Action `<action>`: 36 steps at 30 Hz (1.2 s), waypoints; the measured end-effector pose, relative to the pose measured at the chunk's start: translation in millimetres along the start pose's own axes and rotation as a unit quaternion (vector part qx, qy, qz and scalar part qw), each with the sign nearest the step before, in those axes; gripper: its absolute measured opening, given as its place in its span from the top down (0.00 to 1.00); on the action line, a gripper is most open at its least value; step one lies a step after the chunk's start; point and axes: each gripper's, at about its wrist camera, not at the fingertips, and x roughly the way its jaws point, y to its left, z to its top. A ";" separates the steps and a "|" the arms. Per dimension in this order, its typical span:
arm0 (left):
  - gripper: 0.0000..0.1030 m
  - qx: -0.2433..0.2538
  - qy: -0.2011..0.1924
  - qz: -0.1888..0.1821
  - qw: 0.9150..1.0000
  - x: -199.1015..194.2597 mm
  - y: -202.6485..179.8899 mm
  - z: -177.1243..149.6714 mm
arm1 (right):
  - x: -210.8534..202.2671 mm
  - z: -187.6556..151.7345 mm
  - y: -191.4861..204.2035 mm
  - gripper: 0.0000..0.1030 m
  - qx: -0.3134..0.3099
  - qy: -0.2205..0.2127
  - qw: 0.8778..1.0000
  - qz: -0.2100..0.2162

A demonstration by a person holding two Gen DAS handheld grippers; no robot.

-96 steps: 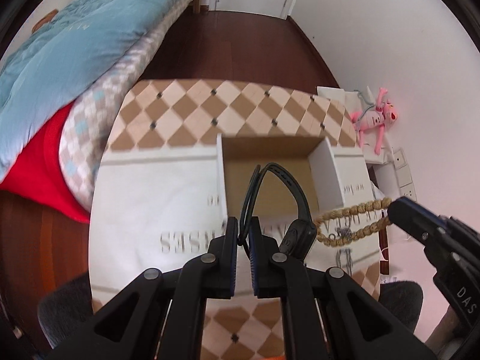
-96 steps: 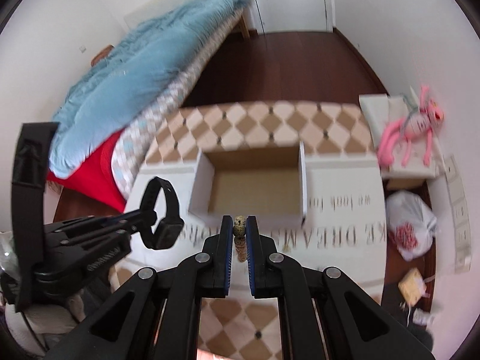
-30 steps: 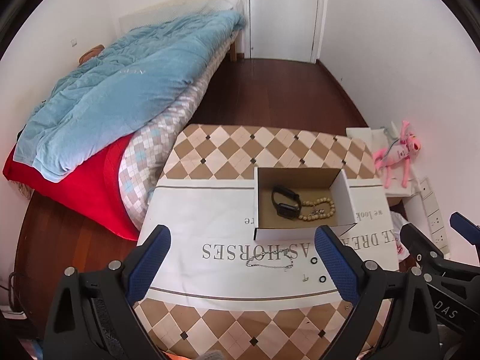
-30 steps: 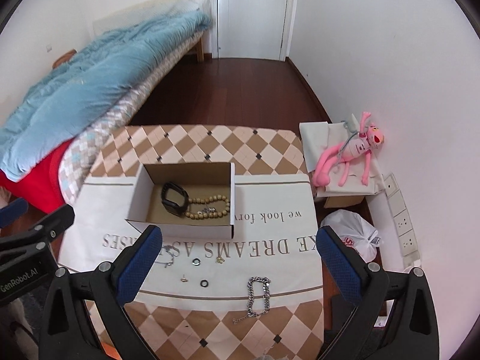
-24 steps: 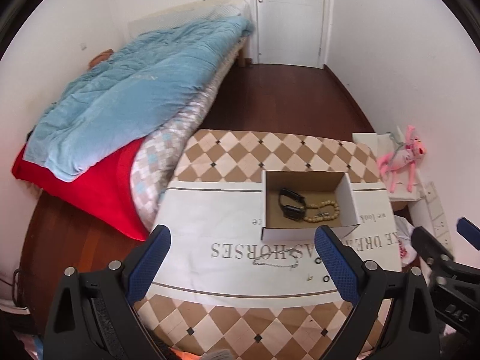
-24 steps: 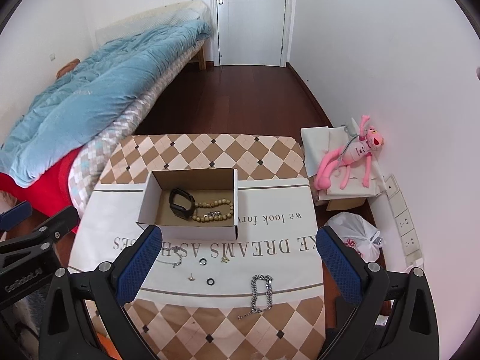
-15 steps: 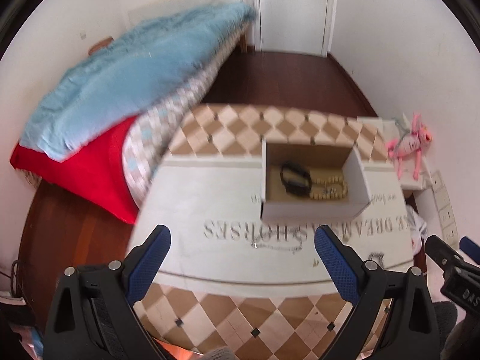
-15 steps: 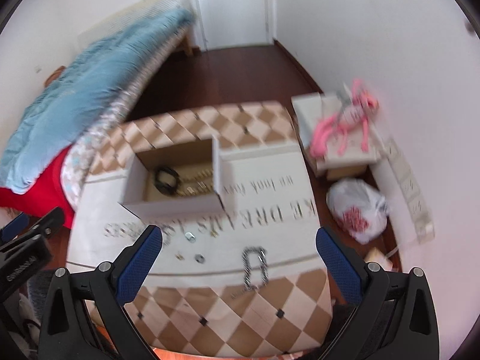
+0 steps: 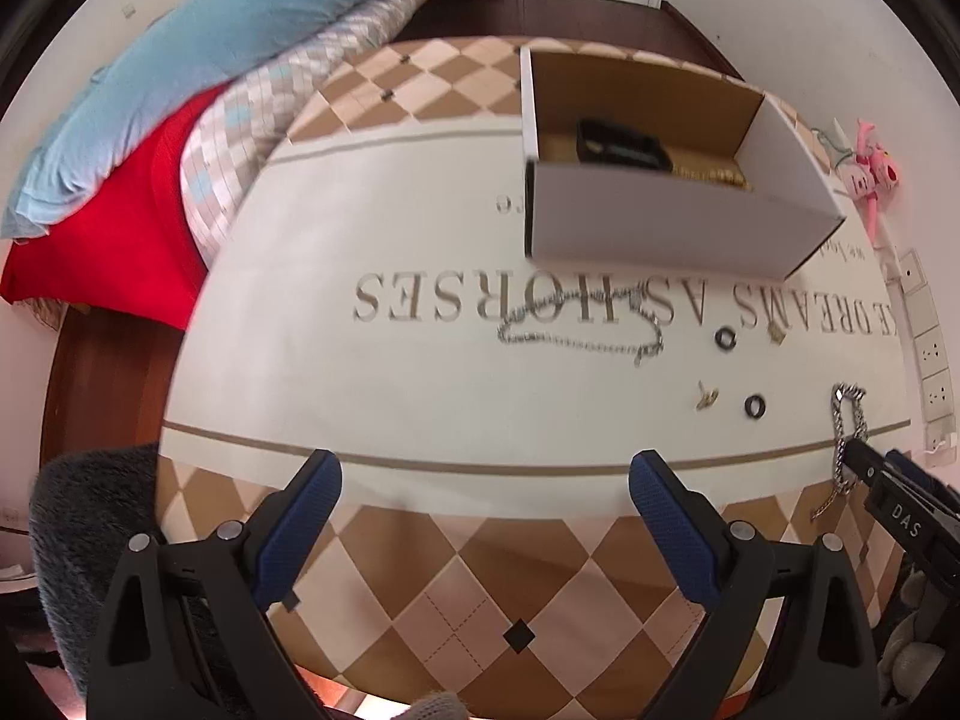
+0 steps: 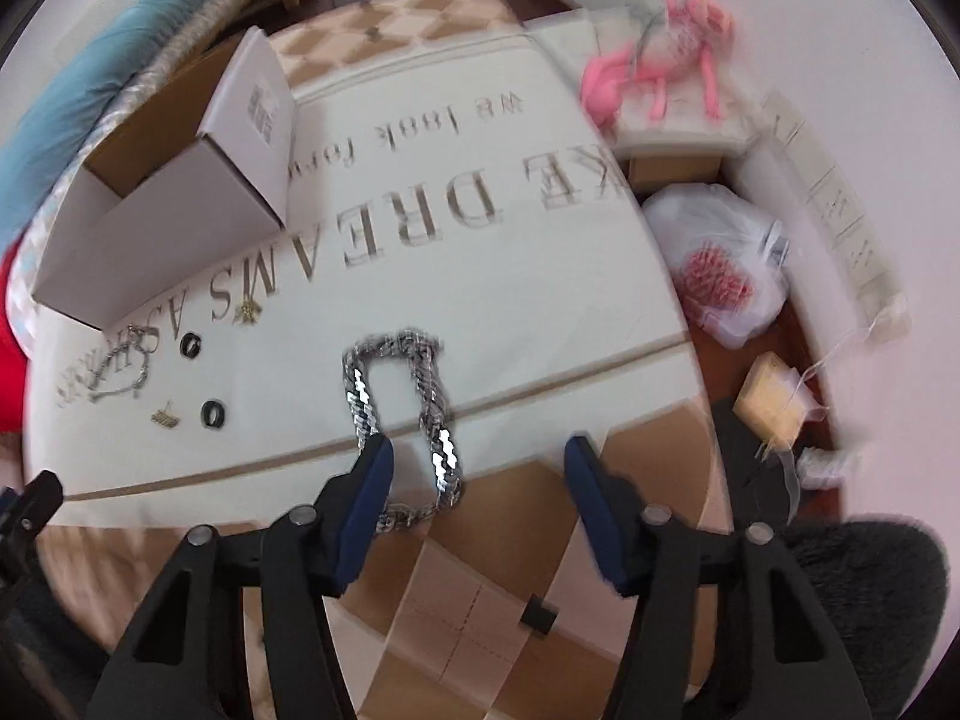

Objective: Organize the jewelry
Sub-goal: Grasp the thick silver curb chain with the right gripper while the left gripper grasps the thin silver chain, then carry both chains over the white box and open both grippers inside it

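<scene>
An open white cardboard box (image 9: 672, 228) stands on the table and holds a black watch (image 9: 618, 144) and a wooden bead bracelet (image 9: 714, 174). On the cloth lie a thin silver chain (image 9: 576, 336), two black rings (image 9: 726, 339) (image 9: 754, 406), two small gold pieces (image 9: 707, 396) (image 9: 776, 333) and a thick silver chain (image 10: 420, 408). My right gripper (image 10: 477, 468) is open low over the thick chain's near end. My left gripper (image 9: 483, 486) is open above the table's near edge, short of the thin chain (image 10: 120, 378).
A cream cloth with printed letters (image 9: 372, 372) covers the checkered table (image 9: 480, 588). A bed with a blue quilt (image 9: 210, 60) lies left. A pink plush toy (image 10: 666, 54), a white plastic bag (image 10: 720, 252) and wall sockets (image 10: 840, 222) lie right. The box also shows in the right wrist view (image 10: 174, 222).
Both grippers have let go of the watch and beads, which now lie in the box. Both have since dropped low toward the table; the right one has closed in on the thick chain.
</scene>
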 end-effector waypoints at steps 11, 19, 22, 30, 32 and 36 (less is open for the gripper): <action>0.09 0.006 0.015 -0.021 1.000 18.9 -3.1 -3.0 | -5.5 1.3 14.7 0.92 -0.022 -0.040 0.999 0.021; 0.12 0.031 0.004 -0.045 0.998 32.2 -31.1 54.9 | -11.3 24.7 8.1 0.92 0.011 -0.063 0.997 0.048; 0.13 0.054 0.004 -0.045 0.997 42.9 -47.3 68.9 | -7.0 32.3 3.6 0.92 0.022 -0.061 0.997 0.050; 0.32 0.087 0.006 -0.032 0.996 57.6 -67.9 71.6 | 0.1 44.3 -5.3 0.92 0.039 -0.060 0.996 0.049; 0.51 0.091 0.000 -0.036 0.995 55.2 -72.1 71.7 | 0.3 44.8 -5.4 0.92 0.040 -0.060 0.996 0.049; 0.82 0.095 -0.002 -0.047 0.994 52.8 -73.1 71.5 | 1.0 47.5 -6.9 0.92 0.044 -0.059 0.996 0.050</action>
